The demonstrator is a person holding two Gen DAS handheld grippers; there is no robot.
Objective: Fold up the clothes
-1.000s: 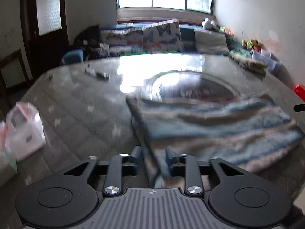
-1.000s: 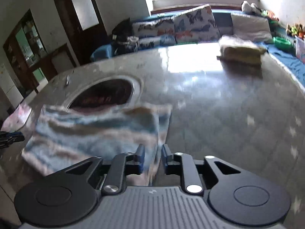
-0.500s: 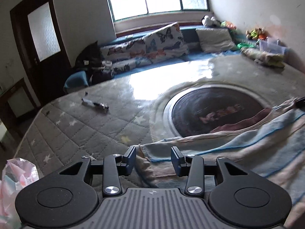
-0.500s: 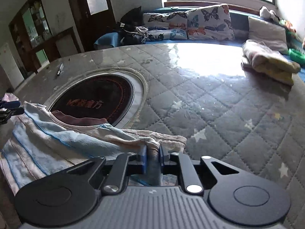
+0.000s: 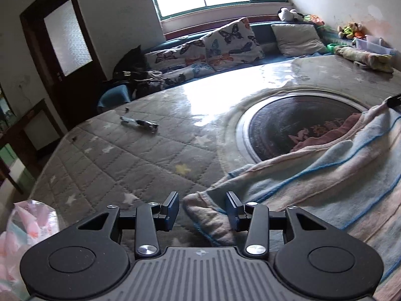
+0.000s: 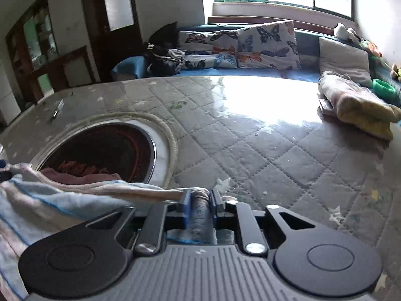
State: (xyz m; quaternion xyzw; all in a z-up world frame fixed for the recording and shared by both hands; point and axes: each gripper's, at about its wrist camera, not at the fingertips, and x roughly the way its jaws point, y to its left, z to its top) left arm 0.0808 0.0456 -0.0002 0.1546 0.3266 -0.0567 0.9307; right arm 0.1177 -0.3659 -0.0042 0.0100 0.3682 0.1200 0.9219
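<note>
A blue, pink and cream striped garment (image 5: 325, 180) lies rumpled on the quilted table cover, partly over the round dark plate. In the left wrist view its rolled corner (image 5: 200, 210) sits between the fingers of my left gripper (image 5: 202, 207). That gripper is open, and the left pad stands clear of the cloth. In the right wrist view my right gripper (image 6: 200, 199) is closed on a bunched edge of the garment (image 6: 50, 200). The cloth pulls taut to the left, and the jaws are opening. The right gripper's tip (image 5: 394, 100) shows at the left view's right edge.
A round black plate (image 5: 300, 125) is set into the table. A pen (image 5: 139, 123) lies at the far left, and a plastic bag (image 5: 30, 225) at the near left edge. Folded clothes (image 6: 356, 102) are stacked at the far right. Butterfly cushions (image 6: 265, 42) line a bench behind.
Both grippers came down and nearer the table with the garment, which went from spread flat to rumpled. The left jaws widened off the corner. The right jaws pinched tight, then eased slightly.
</note>
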